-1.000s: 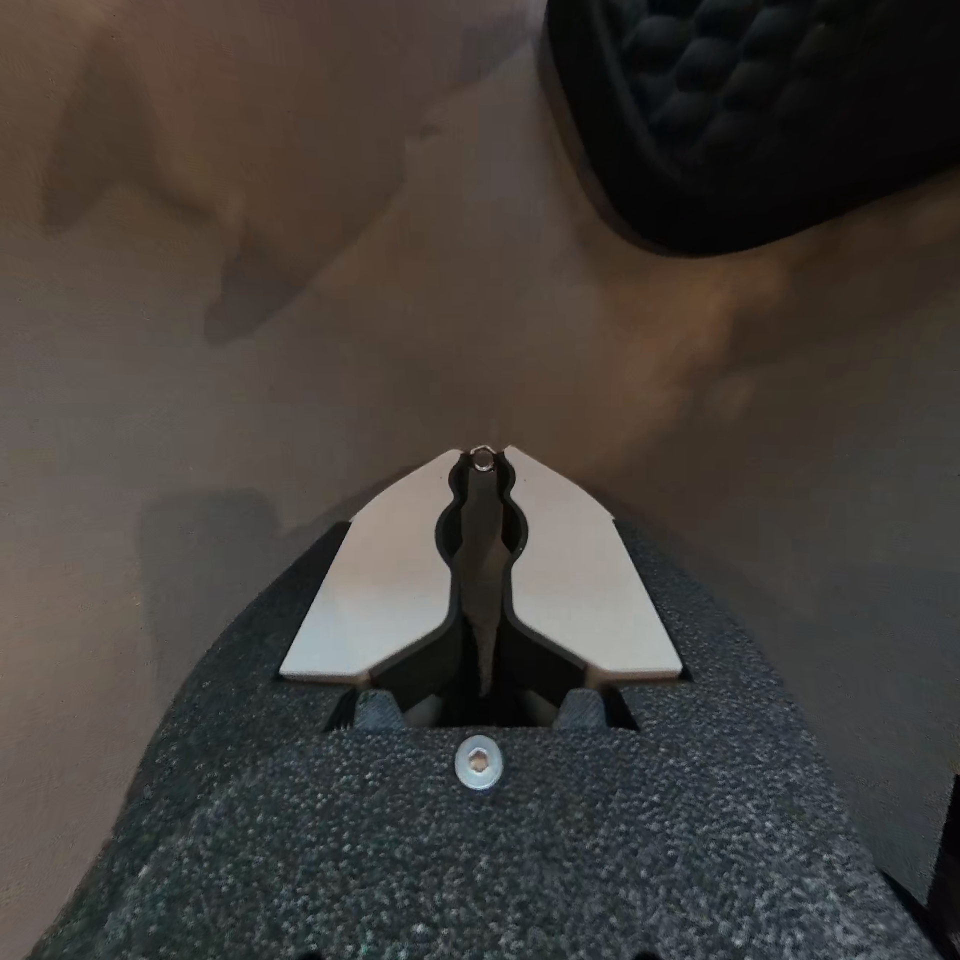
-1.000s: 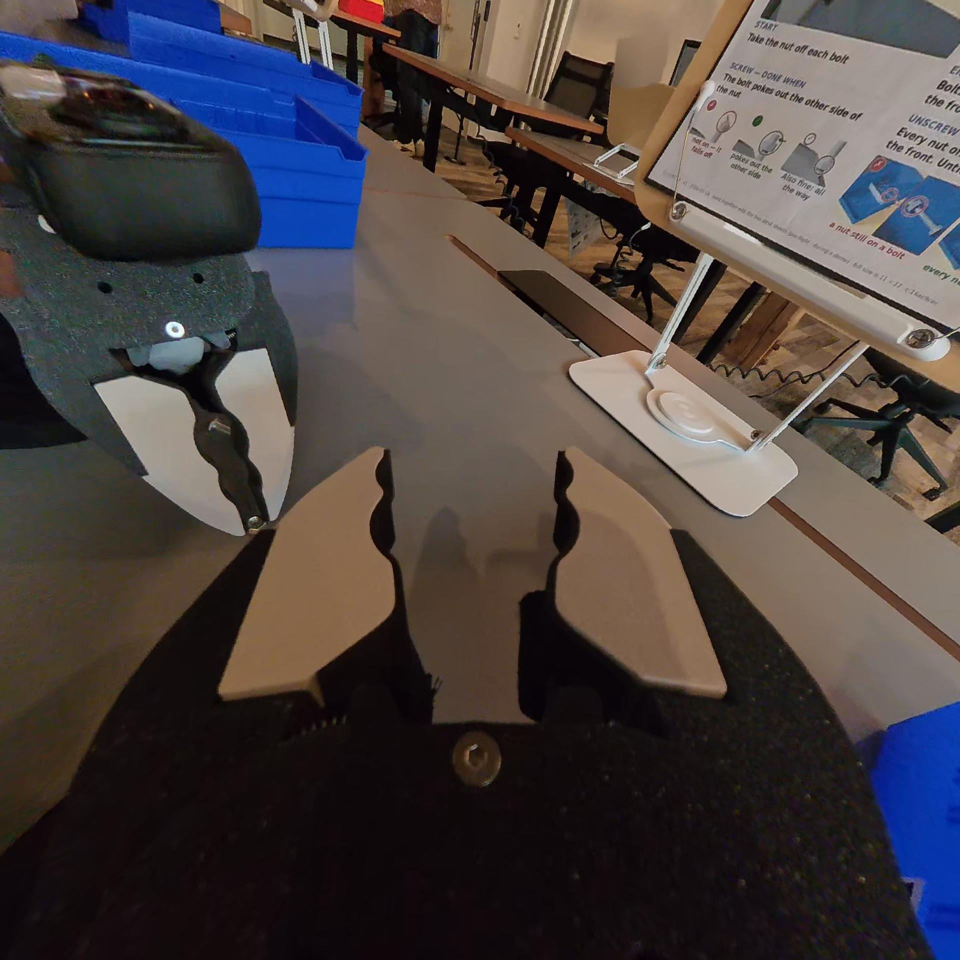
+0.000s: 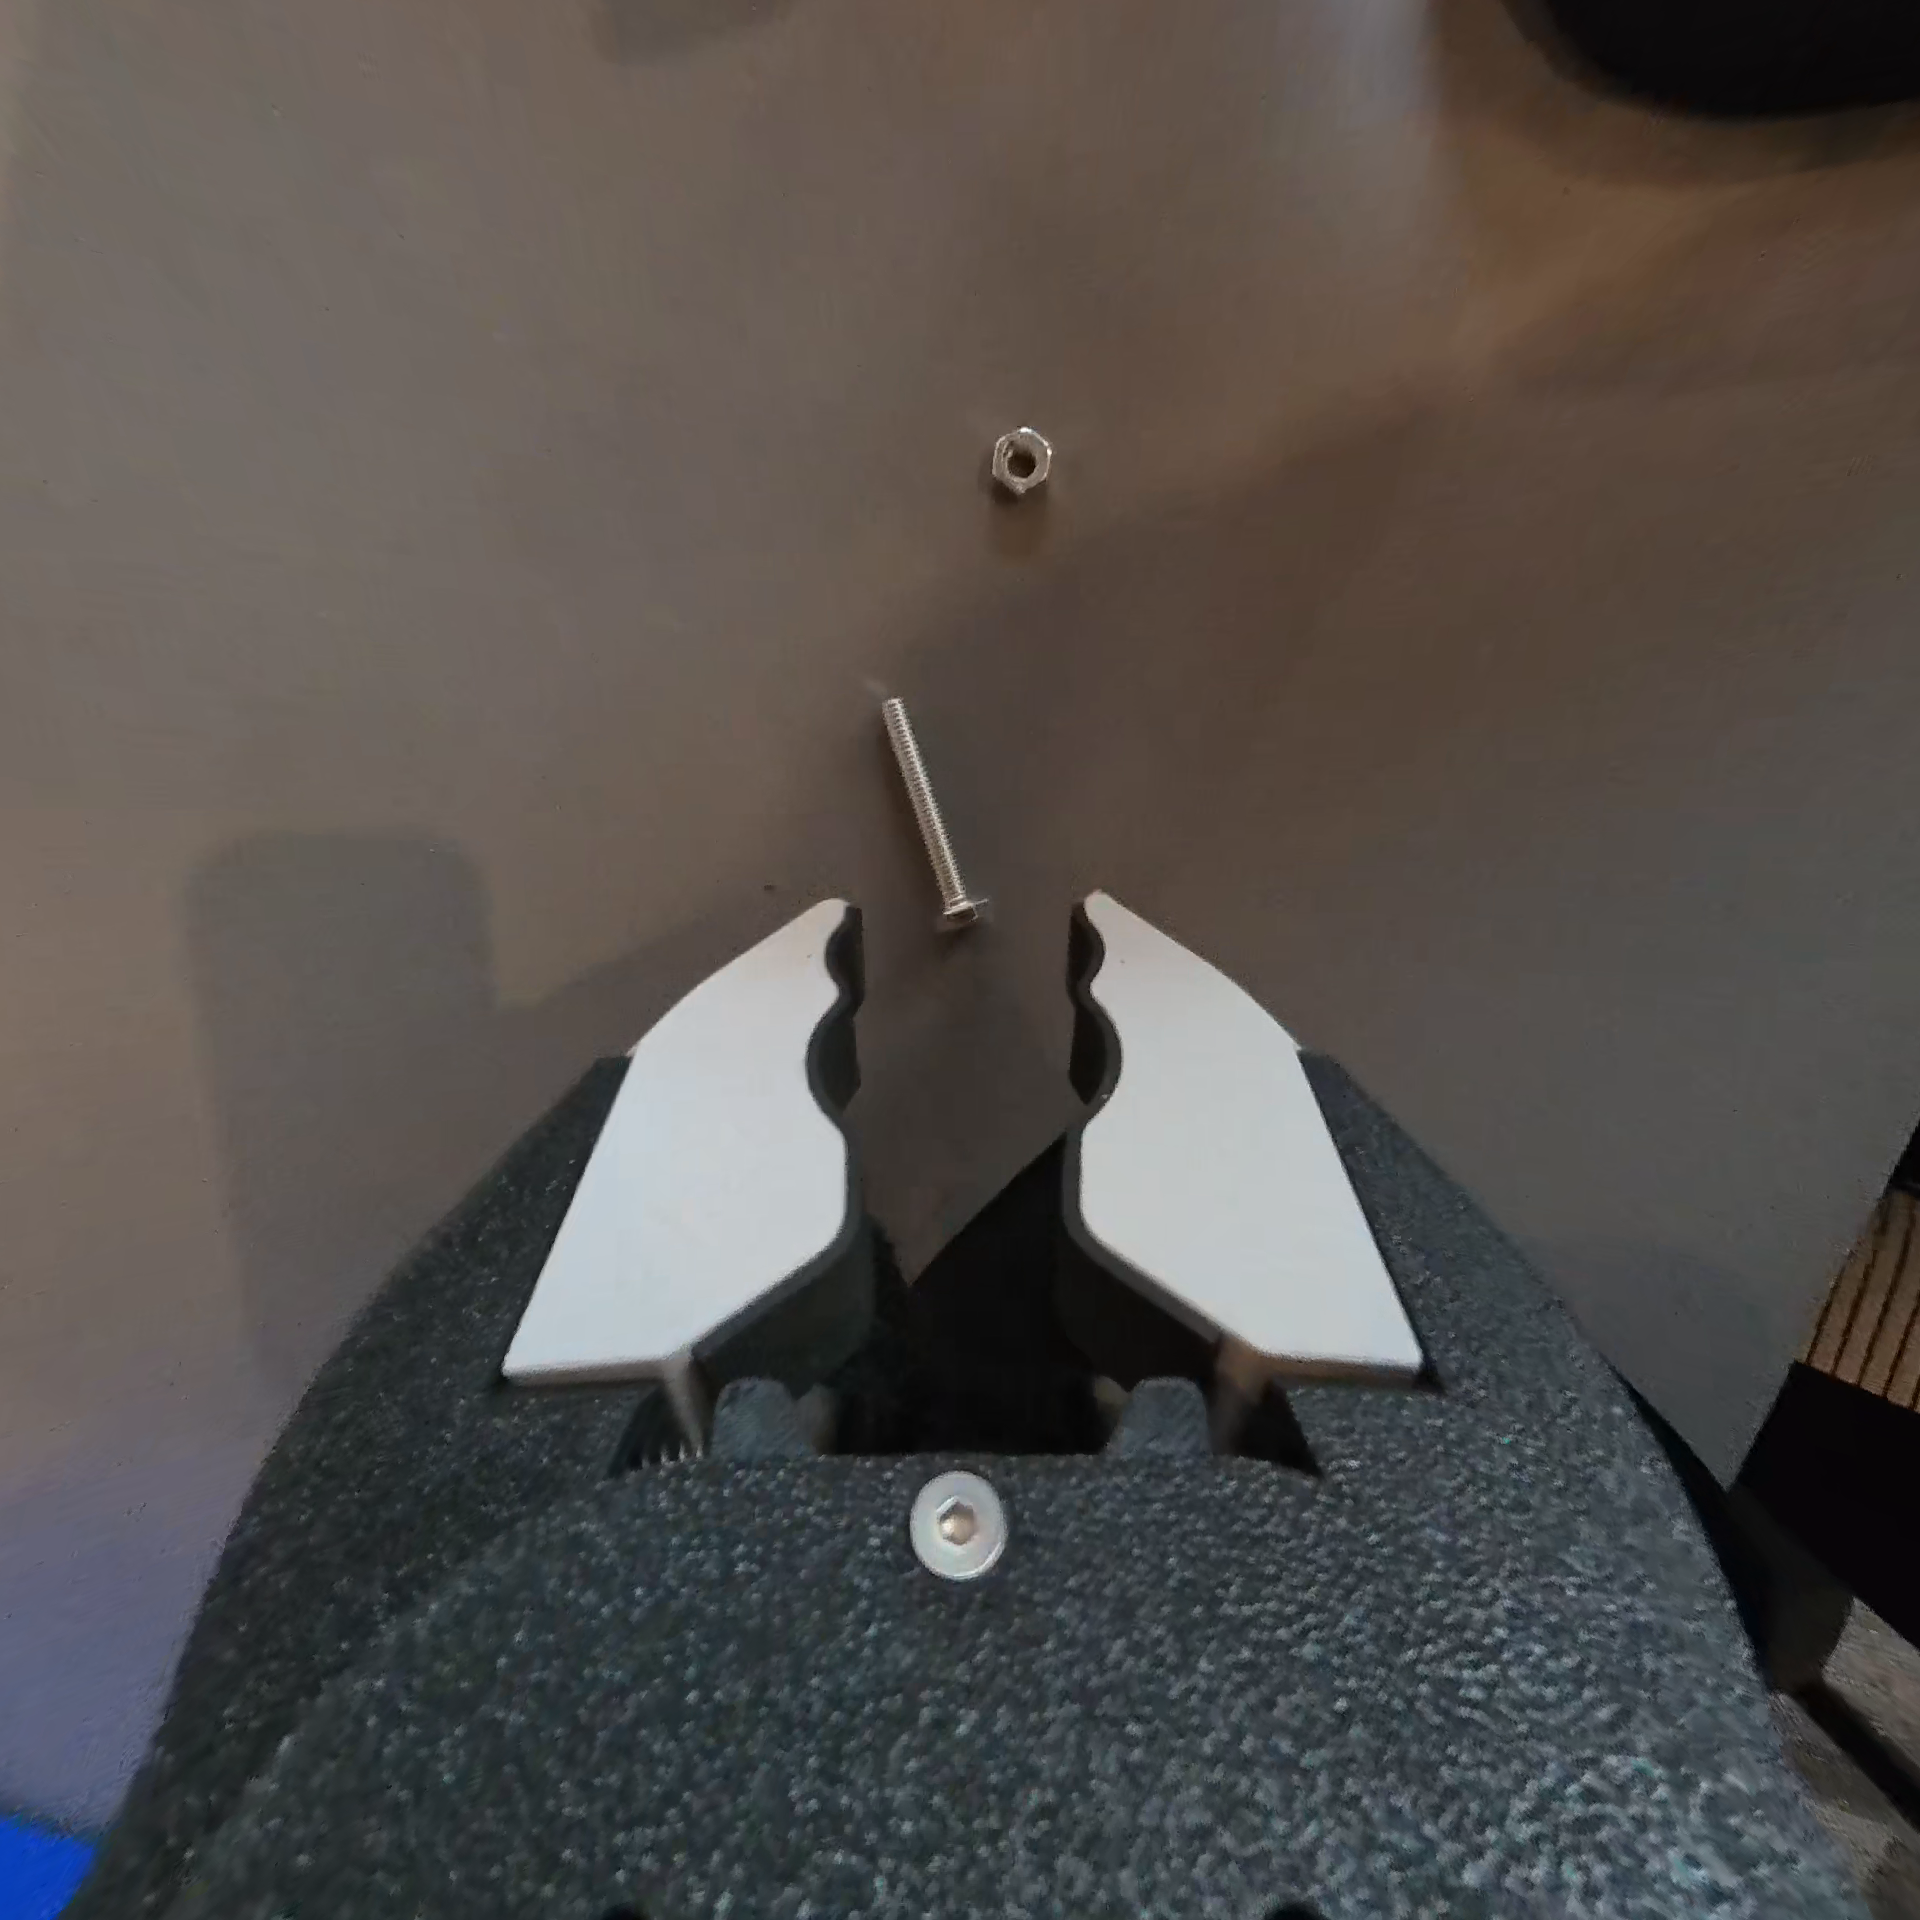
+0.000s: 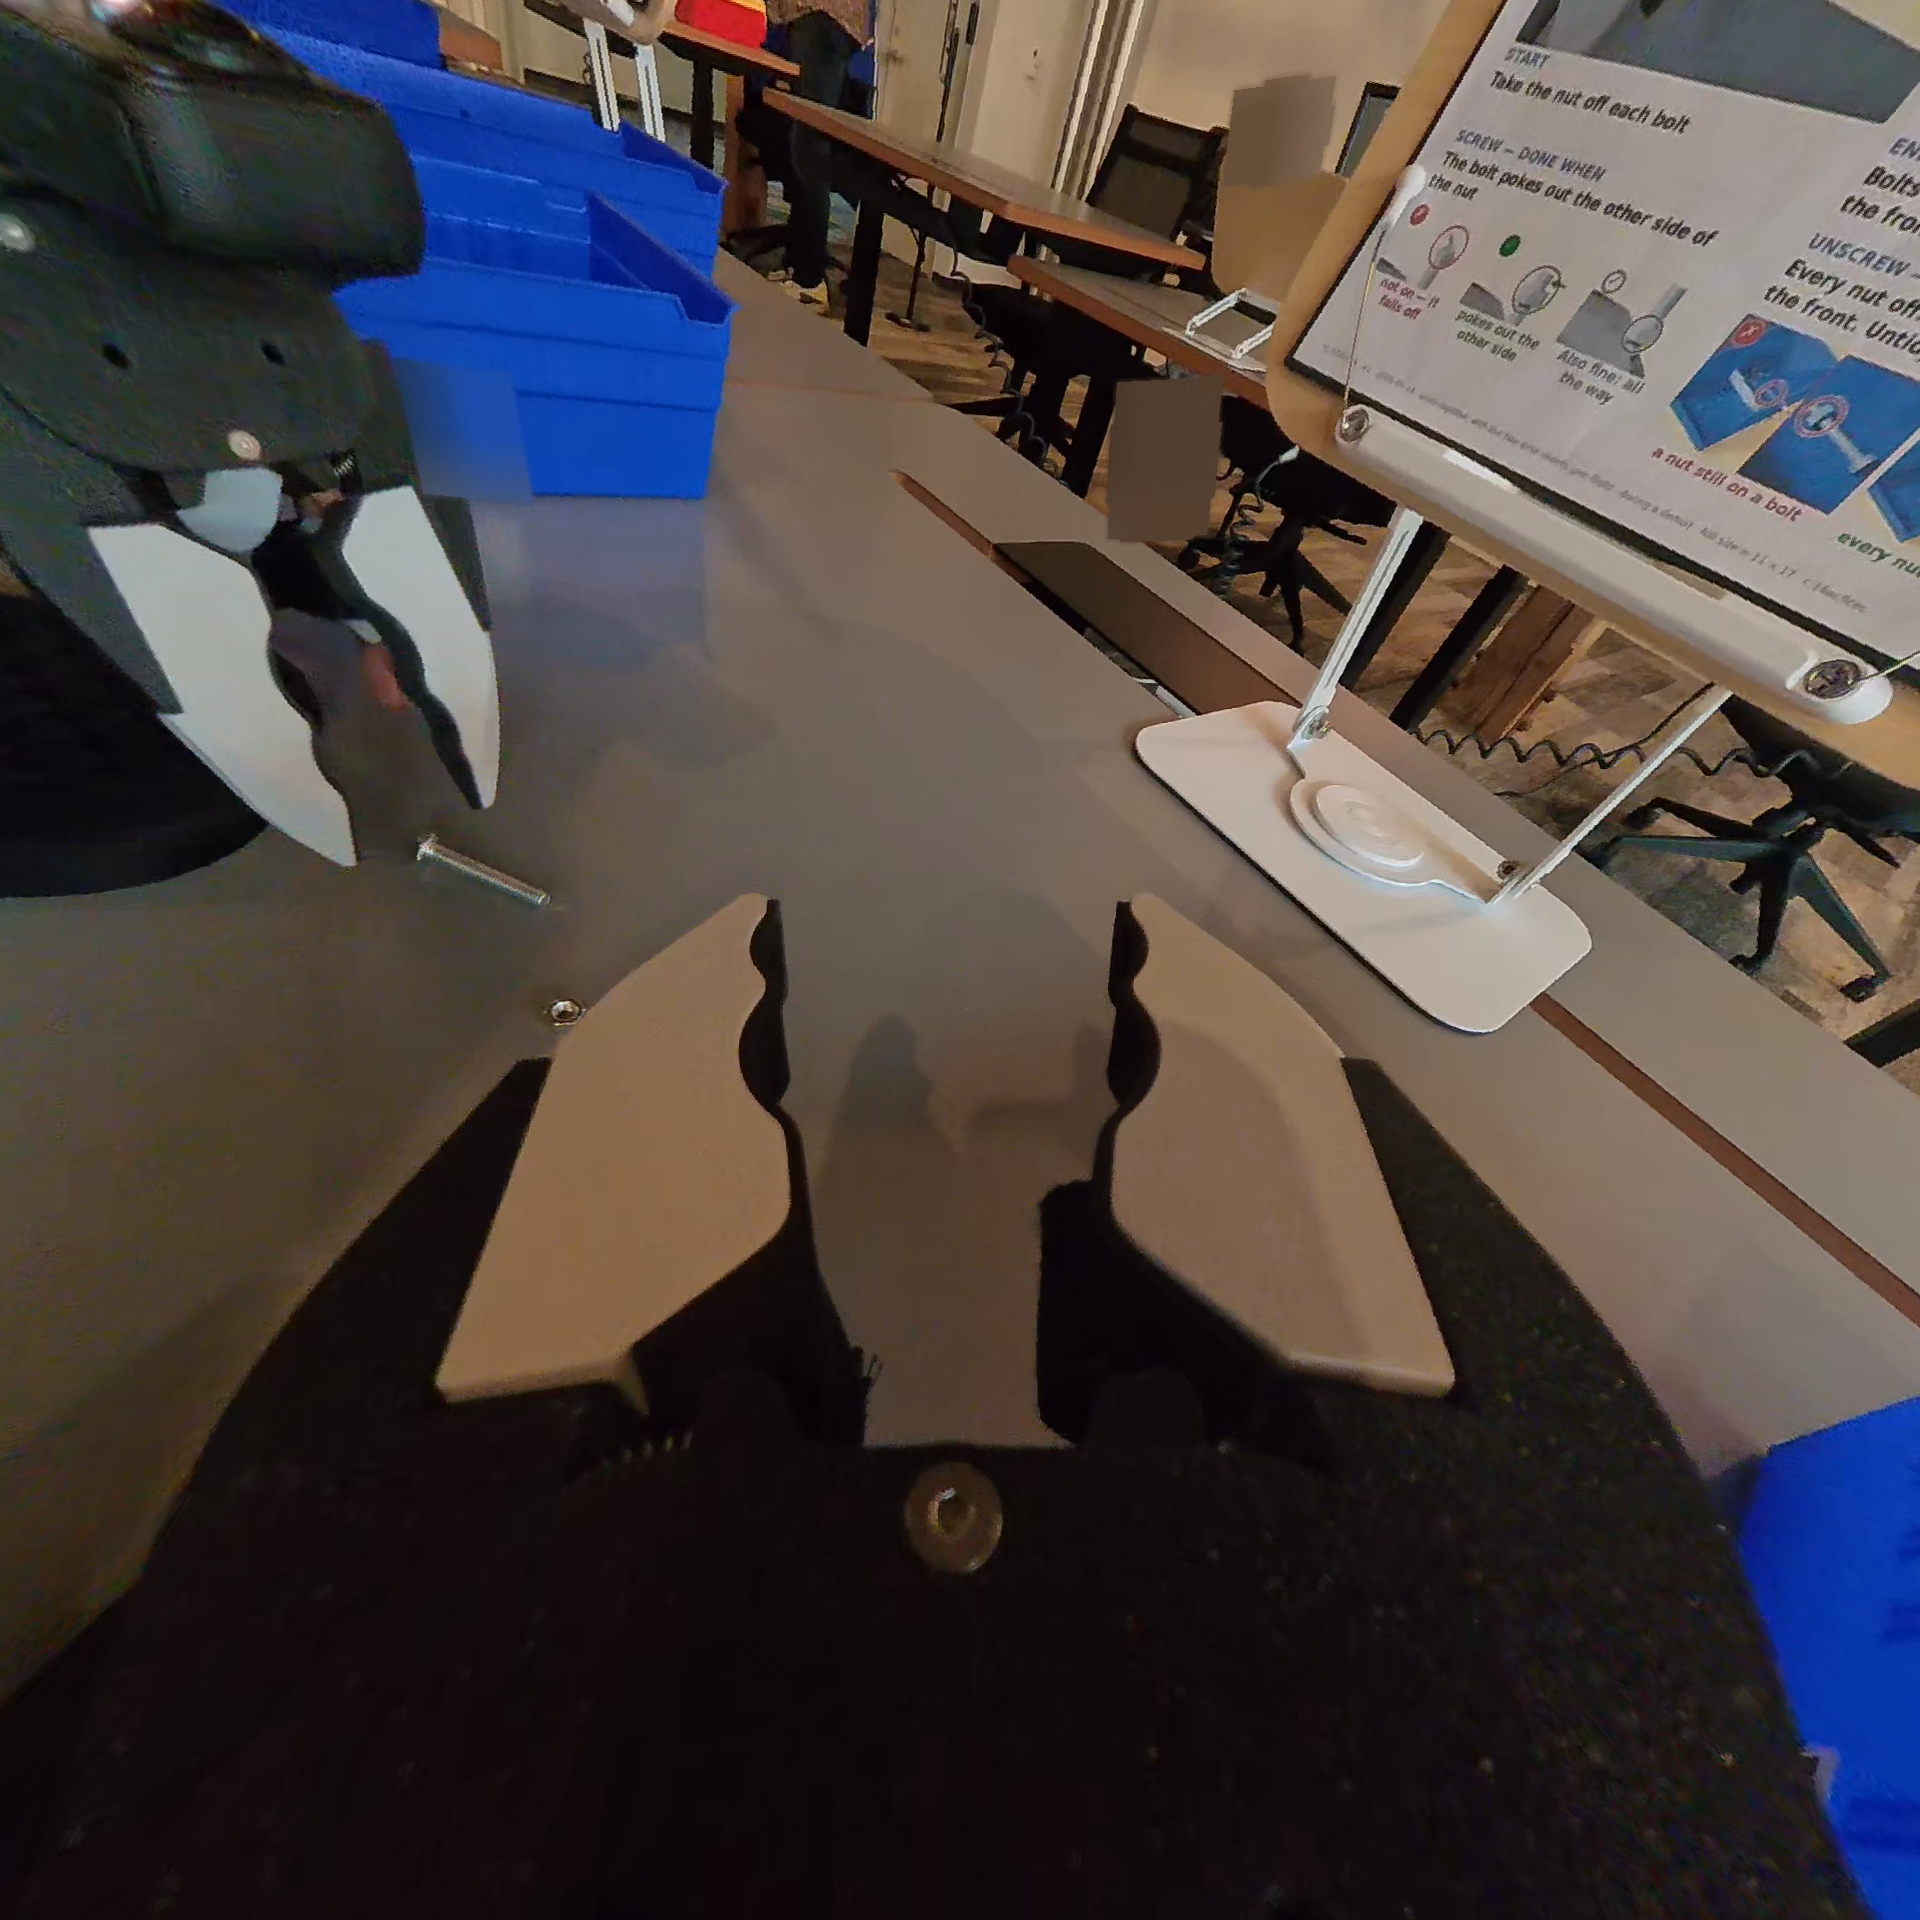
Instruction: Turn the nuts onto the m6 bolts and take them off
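A silver bolt lies flat on the grey table, its head toward my left gripper. That gripper is open and empty, just above the bolt's head, its pads apart from it. A loose silver nut lies on the table beyond the bolt's tip. In the right wrist view the bolt lies below the left gripper, and the nut sits beside my right gripper's left finger. My right gripper is open and empty over bare table.
Blue bins are stacked at the far left of the table. A white stand carrying an instruction board is on the right. Another blue bin is at the near right. Desks and chairs stand beyond the table edge. One gripper's finger ends stand about 20 centimeters off the other's. It is some 8 centimeters from my left tips to the loose silver nut.
My left gripper was shut on the bolt; it has opened and the bolt now lies on the table. The gripper has drawn back a little. The right gripper has stayed open.
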